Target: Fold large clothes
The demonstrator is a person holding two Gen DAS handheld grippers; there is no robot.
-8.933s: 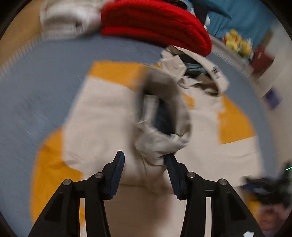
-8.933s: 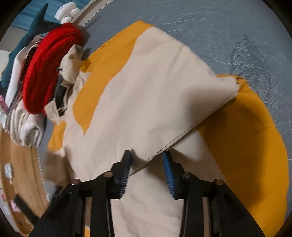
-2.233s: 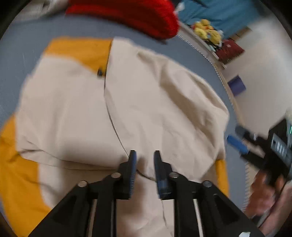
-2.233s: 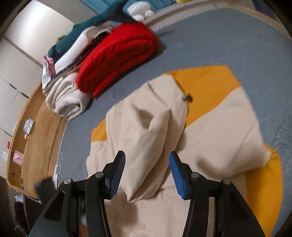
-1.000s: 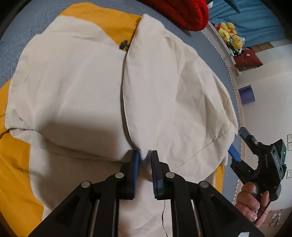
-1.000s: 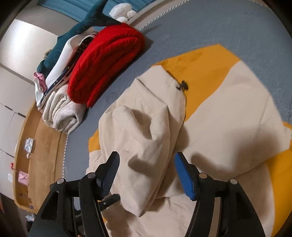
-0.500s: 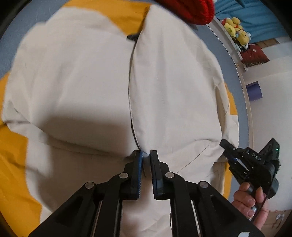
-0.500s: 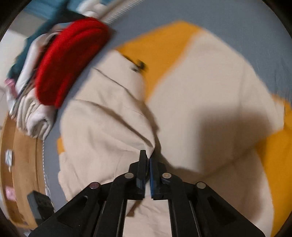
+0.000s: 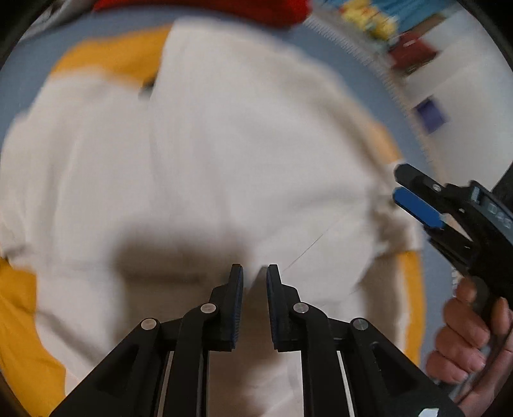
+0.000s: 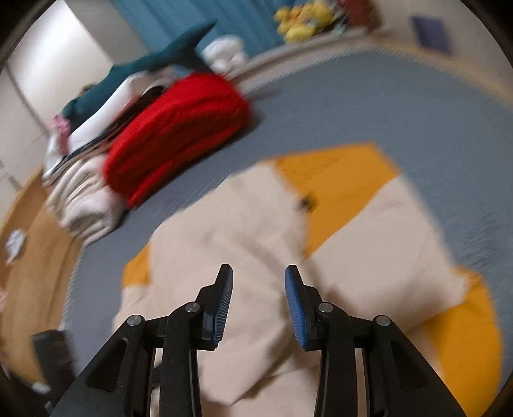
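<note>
Left gripper [image 9: 254, 276] parted over cream garment [image 9: 224, 154]; right gripper [image 9: 405, 189] at right edge

Grey-blue carpet [image 10: 368, 106], wood floor [image 10: 35, 243] at left, pale walls [image 10: 54, 48]. Blue curtain [image 10: 231, 16] at back; yellow plush toys [image 10: 301, 19] below it. Frames motion-blurred.

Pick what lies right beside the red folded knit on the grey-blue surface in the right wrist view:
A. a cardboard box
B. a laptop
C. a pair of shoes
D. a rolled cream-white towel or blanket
D: the red folded knit sits against a rolled cream-white towel or blanket, in a pile of other folded clothes.
</note>
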